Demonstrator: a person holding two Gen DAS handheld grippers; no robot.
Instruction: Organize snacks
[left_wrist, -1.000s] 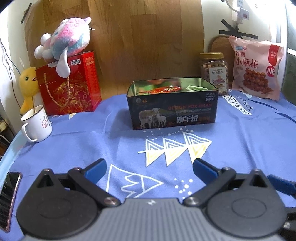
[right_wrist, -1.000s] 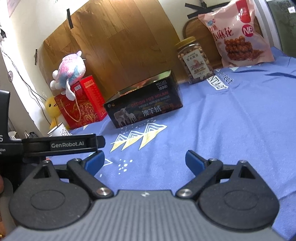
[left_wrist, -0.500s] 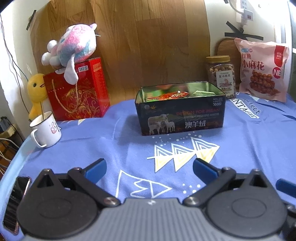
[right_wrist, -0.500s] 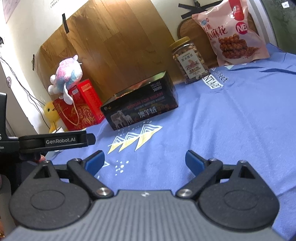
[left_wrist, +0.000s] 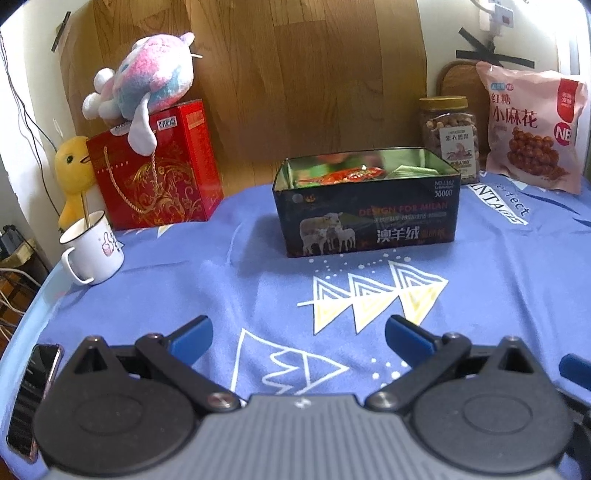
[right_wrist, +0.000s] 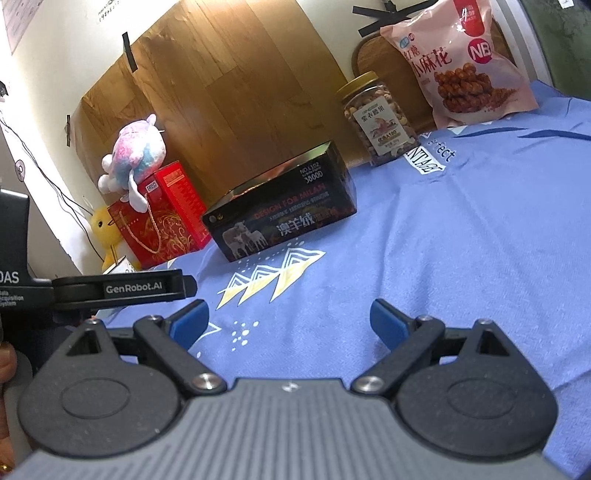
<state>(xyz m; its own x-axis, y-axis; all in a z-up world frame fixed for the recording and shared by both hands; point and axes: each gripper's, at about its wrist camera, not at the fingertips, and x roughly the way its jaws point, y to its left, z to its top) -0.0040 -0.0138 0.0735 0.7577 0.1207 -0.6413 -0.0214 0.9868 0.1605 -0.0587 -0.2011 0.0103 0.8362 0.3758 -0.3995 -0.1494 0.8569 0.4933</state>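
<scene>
The dark tin box (left_wrist: 369, 218) stands open near the middle of the surface (left_wrist: 221, 288), which is covered with a blue cloth printed with white and yellow triangles. The front wall of the box shows a picture of sheep, the red words "DESIGN FOR MILAN" and white Chinese characters. The inside is shiny metal. In it lie a red-orange snack packet (left_wrist: 343, 174) and a pale green packet (left_wrist: 417, 170), both below the rim; what more is inside, I cannot tell.

Behind the box on its right stands a clear jar of nuts (left_wrist: 448, 138) with a gold lid and a white label. Just beside the jar, a pink snack bag (left_wrist: 532, 129) leans upright against the wall; it shows brown twisted pieces and Chinese writing.

On the left side, a red gift box (left_wrist: 159, 173) with a gold cord carries a pink and blue plush toy (left_wrist: 147, 85). A yellow duck toy (left_wrist: 74, 173) is beside it, and a white mug (left_wrist: 94, 247) stands in front. A phone (left_wrist: 31, 395) lies at the left edge of the surface.

The left tongs (left_wrist: 297, 338) are released, the blue tips wide apart and nothing between them, low over the cloth and well apart from the tin. The right tongs (right_wrist: 290, 321) are also released and empty, next to the left device.
</scene>
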